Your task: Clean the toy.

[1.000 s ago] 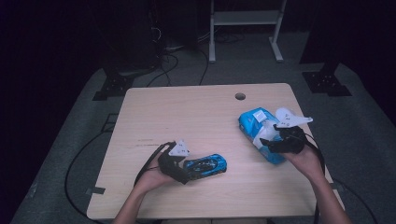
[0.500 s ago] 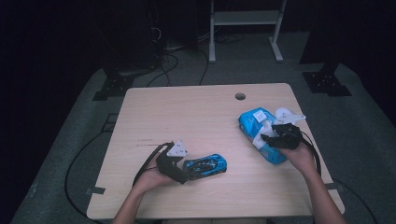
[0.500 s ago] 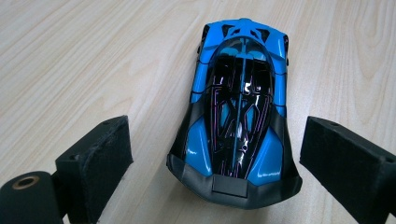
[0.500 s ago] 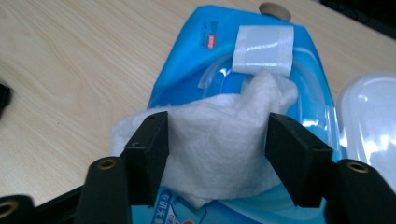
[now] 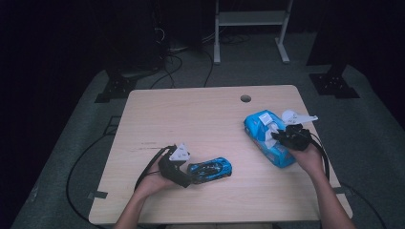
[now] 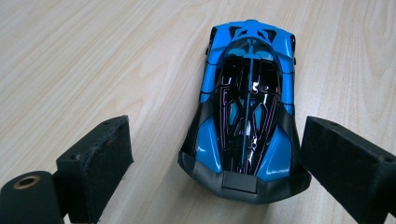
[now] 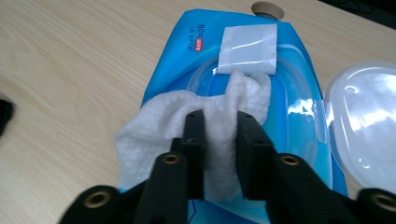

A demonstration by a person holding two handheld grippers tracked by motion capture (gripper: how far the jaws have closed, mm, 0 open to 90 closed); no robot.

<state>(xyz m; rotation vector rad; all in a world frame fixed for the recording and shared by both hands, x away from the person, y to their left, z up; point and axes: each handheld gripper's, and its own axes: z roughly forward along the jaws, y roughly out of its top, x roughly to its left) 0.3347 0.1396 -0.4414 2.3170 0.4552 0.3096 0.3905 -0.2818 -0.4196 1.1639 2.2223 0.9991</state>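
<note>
Pale wood-grain desk (image 5: 191, 119), matt. Toy car (image 6: 245, 121) of glossy plastic. Wipes pack (image 7: 196, 51) of shiny film, its wipe (image 7: 159, 121) fuzzy cloth.

On the light wooden table (image 5: 200, 119), the blue and black toy car (image 5: 210, 169) lay near the front edge, left of centre; the blue plastic wet-wipe pack (image 5: 267, 138) lay well apart at the right side, a white wipe (image 7: 187, 116) protruding from it
</note>
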